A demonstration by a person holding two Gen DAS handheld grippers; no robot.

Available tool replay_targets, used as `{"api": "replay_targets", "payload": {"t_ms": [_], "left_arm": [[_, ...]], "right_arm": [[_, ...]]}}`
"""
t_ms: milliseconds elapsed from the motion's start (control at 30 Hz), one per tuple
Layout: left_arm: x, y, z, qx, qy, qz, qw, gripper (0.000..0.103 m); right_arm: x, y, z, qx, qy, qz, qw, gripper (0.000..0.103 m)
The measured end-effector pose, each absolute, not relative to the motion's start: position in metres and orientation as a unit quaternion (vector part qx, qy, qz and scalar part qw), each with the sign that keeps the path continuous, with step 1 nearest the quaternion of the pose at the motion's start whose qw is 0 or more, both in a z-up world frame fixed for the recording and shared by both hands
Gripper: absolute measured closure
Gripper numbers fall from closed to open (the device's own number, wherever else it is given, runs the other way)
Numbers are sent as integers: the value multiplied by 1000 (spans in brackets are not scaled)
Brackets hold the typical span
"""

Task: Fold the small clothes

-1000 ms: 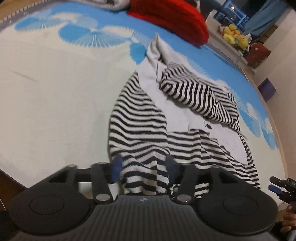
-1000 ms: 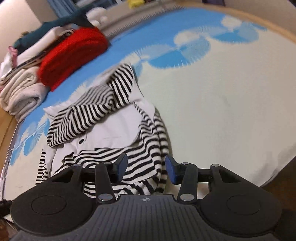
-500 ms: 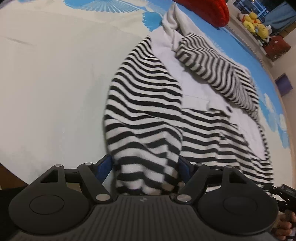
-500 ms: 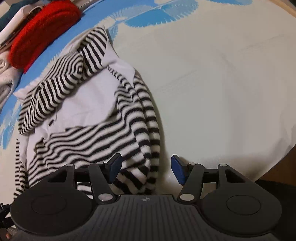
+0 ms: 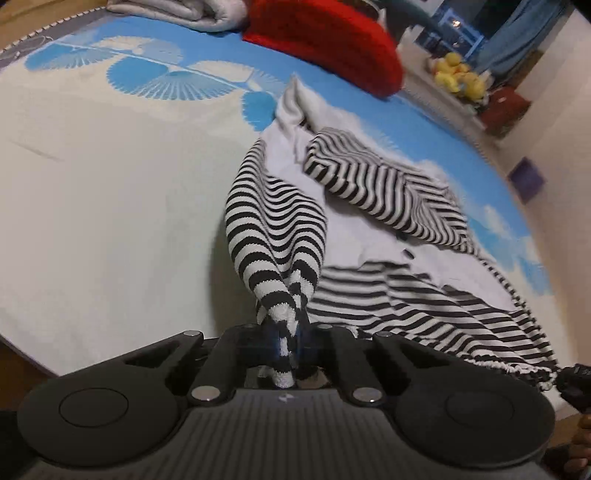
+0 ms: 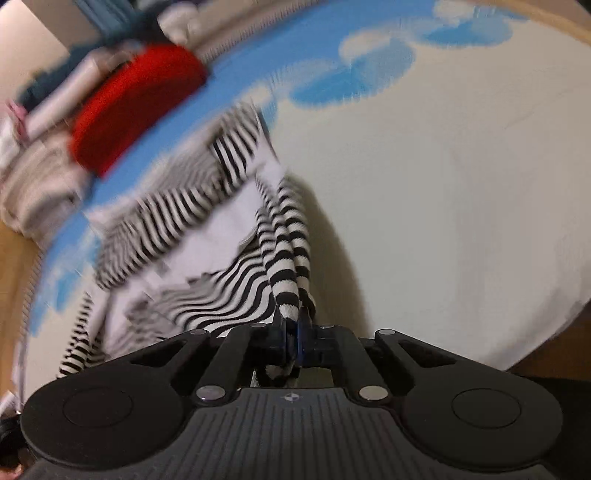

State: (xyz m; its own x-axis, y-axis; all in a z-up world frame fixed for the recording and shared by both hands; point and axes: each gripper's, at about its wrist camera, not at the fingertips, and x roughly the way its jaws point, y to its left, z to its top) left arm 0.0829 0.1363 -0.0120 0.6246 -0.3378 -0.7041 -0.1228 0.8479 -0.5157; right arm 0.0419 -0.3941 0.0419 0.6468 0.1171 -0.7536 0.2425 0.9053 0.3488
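A small black-and-white striped garment (image 5: pixel 388 236) with white panels lies on the white and blue bedsheet (image 5: pixel 110 206). My left gripper (image 5: pixel 290 347) is shut on its near left hem corner, and the cloth rises in a bunched ridge from the bed to the jaws. My right gripper (image 6: pixel 293 341) is shut on the near right hem corner of the same striped garment (image 6: pixel 229 295), which is pulled up taut. The right wrist view is motion-blurred.
A red folded garment (image 5: pixel 325 40) and grey folded cloths (image 5: pixel 177 13) lie at the far end of the bed. Yellow soft toys (image 5: pixel 458 75) sit beyond it. In the right wrist view the red garment (image 6: pixel 133 107) lies beside a stack of light clothes (image 6: pixel 37 177). The bed edge runs near both grippers.
Both grippers closed on the striped garment's near hem corners and lifted them; the cloth now bunches up from the bed. Before, both were open around the hem.
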Motion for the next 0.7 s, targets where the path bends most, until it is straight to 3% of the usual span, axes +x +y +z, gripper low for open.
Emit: {"api": "replay_targets", "payload": {"t_ms": [100,200,267,333,433,700], "left_arm": [[80,137,-28,-274,472,-72,835,95],[87,139,-49,-282,515,-58,807,90],[94,143,-56,-294,530,-51,793,75],[98,145,-59,-300,537,-49,787,70],[101,145,-62,-306,546,-43,779,66],[96,137,-69,-280,557,-44,780,65]], "right_arm": [[24,-402,53,205,417,-34,885,99],[25,-408,29,197,475,-36,857,98],[32,-411,12,206,500,-43,840,95],[40,-413,4,202,509,-60,835,85],[47,-412,-7,190,526,-74,825,70],[61,-407,-19,189,536,-80,819,67]]}}
